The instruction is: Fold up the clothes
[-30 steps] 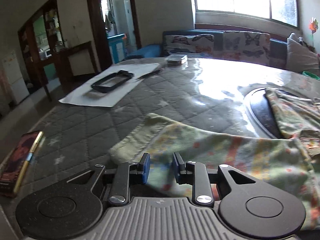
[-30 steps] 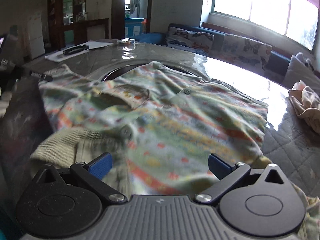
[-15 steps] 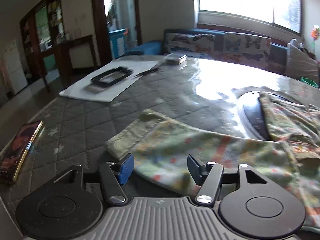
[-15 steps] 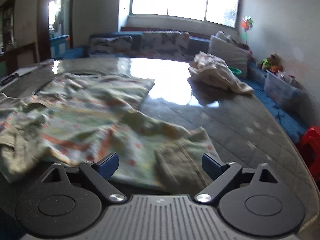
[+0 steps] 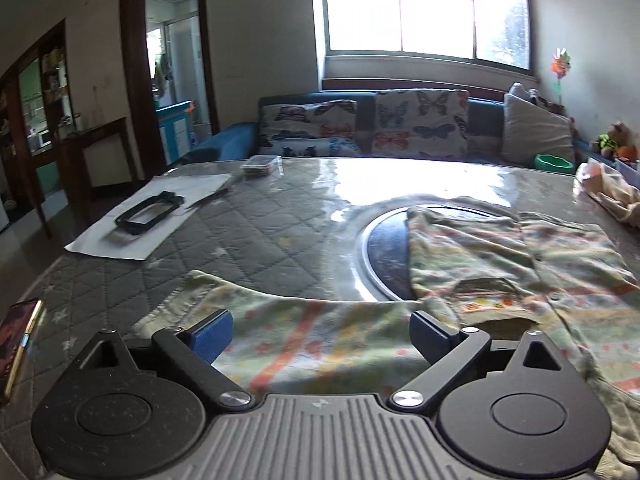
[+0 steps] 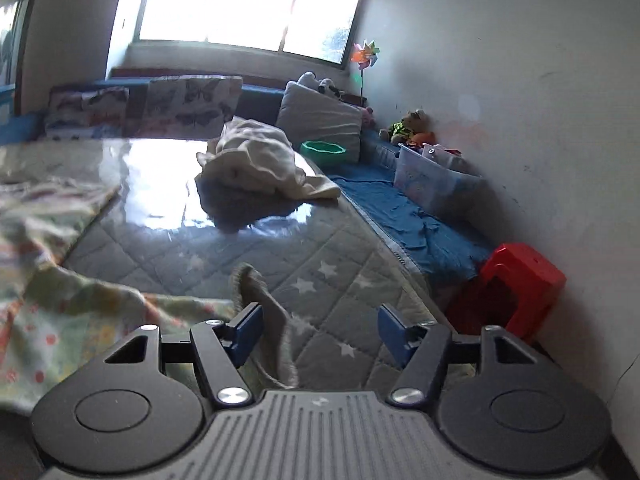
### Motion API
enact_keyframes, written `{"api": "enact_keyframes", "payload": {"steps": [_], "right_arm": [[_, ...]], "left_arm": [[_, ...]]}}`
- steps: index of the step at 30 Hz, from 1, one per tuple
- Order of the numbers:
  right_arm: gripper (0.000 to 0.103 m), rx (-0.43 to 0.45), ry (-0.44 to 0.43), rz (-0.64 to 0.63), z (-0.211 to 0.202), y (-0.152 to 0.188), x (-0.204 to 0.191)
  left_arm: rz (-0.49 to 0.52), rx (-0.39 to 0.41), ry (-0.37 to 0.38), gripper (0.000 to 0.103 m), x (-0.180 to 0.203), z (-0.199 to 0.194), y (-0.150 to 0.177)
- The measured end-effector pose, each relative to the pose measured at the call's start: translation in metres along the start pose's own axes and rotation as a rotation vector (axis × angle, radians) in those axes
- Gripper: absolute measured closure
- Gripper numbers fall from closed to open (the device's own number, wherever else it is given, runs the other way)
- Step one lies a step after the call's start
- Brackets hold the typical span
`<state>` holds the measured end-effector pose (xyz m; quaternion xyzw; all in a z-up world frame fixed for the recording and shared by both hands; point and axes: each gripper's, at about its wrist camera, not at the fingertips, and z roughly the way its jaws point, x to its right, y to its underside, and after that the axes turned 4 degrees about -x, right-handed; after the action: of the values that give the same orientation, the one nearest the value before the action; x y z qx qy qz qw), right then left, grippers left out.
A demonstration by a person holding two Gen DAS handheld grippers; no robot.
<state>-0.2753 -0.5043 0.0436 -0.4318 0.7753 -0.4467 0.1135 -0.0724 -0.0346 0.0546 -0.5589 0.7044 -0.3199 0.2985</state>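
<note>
A pale green patterned shirt (image 5: 500, 264) with buttons lies spread on the grey quilted table (image 5: 256, 236). Its left sleeve (image 5: 304, 336) stretches toward my left gripper (image 5: 320, 332), which is open above the sleeve and holds nothing. In the right wrist view the shirt (image 6: 44, 216) lies at the left, and its other sleeve ends in a grey-green cuff (image 6: 260, 296). My right gripper (image 6: 320, 332) is open, with the cuff between the fingers near the left pad.
A cream garment (image 6: 256, 164) lies bunched at the table's far right. A white sheet with a black frame (image 5: 148, 216) lies far left, a small box (image 5: 260, 165) behind it. A phone (image 5: 18, 344) lies at the left edge. A red stool (image 6: 516, 284) stands right of the table.
My left gripper opened, let go of the sleeve, and drew back and turned right. My right gripper swung right from over the shirt body to the right sleeve's cuff, staying open.
</note>
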Motion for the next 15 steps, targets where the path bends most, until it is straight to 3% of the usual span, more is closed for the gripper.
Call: {"api": "enact_keyframes", "payload": {"steps": [8,11,13,15], "right_arm": [[0.032,0.06,-0.137,-0.058,-0.005,-0.002,-0.033],[0.032,0.04,-0.131,-0.099,0.008,-0.006,-0.038],[0.032,0.021,-0.065,-0.111,0.018,-0.008,-0.034],[0.032,0.003,-0.056,-0.051,0.023,-0.012,-0.023]], "left_arm": [[0.061,0.0,0.07,0.0,0.033,-0.004,0.001],[0.064,0.002,0.084,0.0,0.036,-0.005,0.0],[0.065,0.003,0.094,0.0,0.037,-0.006,-0.001],[0.065,0.004,0.103,0.0,0.039,-0.008,-0.001]]}}
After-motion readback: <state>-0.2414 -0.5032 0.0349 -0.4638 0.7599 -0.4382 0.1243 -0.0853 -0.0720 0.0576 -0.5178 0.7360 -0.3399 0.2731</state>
